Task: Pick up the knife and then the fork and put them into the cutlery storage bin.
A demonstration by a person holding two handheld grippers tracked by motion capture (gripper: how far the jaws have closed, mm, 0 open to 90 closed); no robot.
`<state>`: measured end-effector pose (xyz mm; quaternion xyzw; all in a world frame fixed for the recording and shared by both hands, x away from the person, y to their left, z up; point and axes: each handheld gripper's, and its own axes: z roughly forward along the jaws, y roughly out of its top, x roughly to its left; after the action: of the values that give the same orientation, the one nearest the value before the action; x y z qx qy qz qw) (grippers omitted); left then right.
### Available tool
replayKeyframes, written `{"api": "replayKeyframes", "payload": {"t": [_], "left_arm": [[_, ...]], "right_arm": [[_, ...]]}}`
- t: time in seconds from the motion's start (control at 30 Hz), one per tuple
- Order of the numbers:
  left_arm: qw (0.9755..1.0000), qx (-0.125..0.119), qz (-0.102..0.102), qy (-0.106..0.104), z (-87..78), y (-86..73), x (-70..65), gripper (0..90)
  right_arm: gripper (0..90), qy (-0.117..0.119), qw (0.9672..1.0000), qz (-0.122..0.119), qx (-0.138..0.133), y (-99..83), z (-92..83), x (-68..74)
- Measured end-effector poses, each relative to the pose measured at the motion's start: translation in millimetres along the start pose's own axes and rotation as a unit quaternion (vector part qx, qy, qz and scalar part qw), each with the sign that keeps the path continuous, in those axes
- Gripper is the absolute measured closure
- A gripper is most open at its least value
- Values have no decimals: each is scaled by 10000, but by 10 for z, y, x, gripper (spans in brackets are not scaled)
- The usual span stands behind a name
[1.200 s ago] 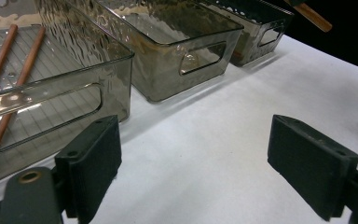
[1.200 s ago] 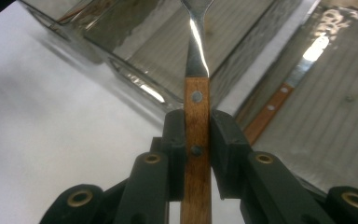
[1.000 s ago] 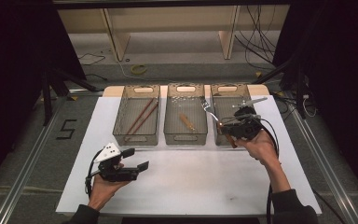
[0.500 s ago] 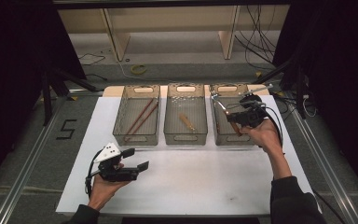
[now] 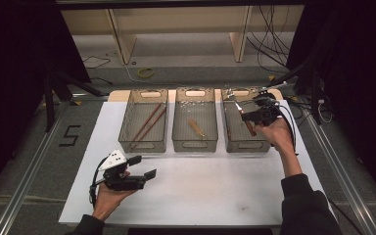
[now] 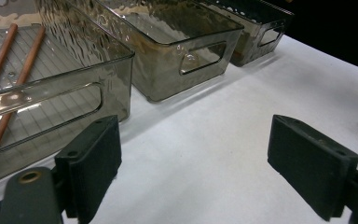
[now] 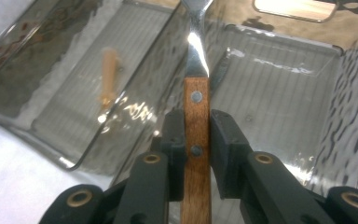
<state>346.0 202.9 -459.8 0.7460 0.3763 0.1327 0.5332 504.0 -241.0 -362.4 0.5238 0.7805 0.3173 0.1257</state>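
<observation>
right gripper (image 7: 196, 135) | clamped on wooden-handled utensil (image 7: 196, 100) | left gripper (image 6: 214, 163) | wide, empty

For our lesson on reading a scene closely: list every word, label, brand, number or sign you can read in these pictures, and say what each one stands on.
"5": a dark figure marked on the grey floor left of the white table, seen in the high view.
The three clear bins, the wooden-handled utensil and both grippers carry no readable lettering.
</observation>
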Motion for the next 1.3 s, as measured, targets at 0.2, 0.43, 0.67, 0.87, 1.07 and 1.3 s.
{"api": "replayKeyframes", "payload": {"t": [0.2, 0.43, 0.67, 0.87, 1.07, 1.3], "left_arm": [[10000, 0, 3, -2, -2, 0, 1, 167], [10000, 9, 2, -7, -1, 0, 3, 167], [10000, 4, -5, -10, 2, -1, 0, 167], [10000, -5, -7, -3, 0, -1, 1, 167], [10000, 2, 3, -8, -3, 0, 0, 167], [10000, -1, -7, -2, -3, 0, 1, 167]], "right_arm": [[773, -101, 9998, 140, 121, 19, 109, -74], [773, -169, 9993, 255, 219, 25, 193, -119], [773, -273, 9986, 320, 315, 25, 261, -124], [772, -306, 9980, 370, 407, 16, 340, -130], [772, -343, 9976, 366, 468, 10, 395, -111], [768, -344, 9972, 421, 521, 7, 453, -124]]}}
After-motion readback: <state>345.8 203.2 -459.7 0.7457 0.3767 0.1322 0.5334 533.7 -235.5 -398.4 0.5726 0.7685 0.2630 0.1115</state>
